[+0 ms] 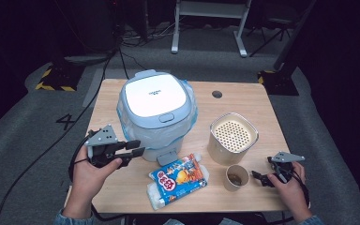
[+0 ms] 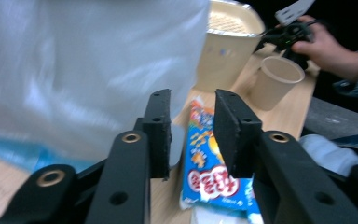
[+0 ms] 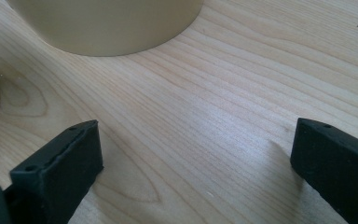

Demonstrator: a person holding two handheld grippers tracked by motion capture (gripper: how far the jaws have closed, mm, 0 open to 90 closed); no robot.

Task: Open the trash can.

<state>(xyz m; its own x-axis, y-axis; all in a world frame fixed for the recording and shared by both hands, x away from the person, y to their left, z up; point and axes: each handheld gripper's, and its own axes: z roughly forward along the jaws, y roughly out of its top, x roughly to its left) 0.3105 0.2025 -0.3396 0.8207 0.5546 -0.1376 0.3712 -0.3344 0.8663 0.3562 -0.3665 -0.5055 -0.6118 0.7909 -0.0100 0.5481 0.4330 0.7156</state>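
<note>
Wooden table (image 1: 258, 101): your left gripper (image 1: 136, 149), empty and half-parted, hangs beside the bin (image 1: 154, 112); next, grip the snack packet (image 1: 178, 180) at five o'clock.

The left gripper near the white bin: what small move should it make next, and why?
Probably bring the left gripper forward to the bin and its plastic liner. Its jaws stand apart with nothing between them, and the liner hangs just beside them. The right gripper rests open on the table.

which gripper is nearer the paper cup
Right. The right gripper sits just beside the paper cup; the left gripper is across the table by the bin.
</note>
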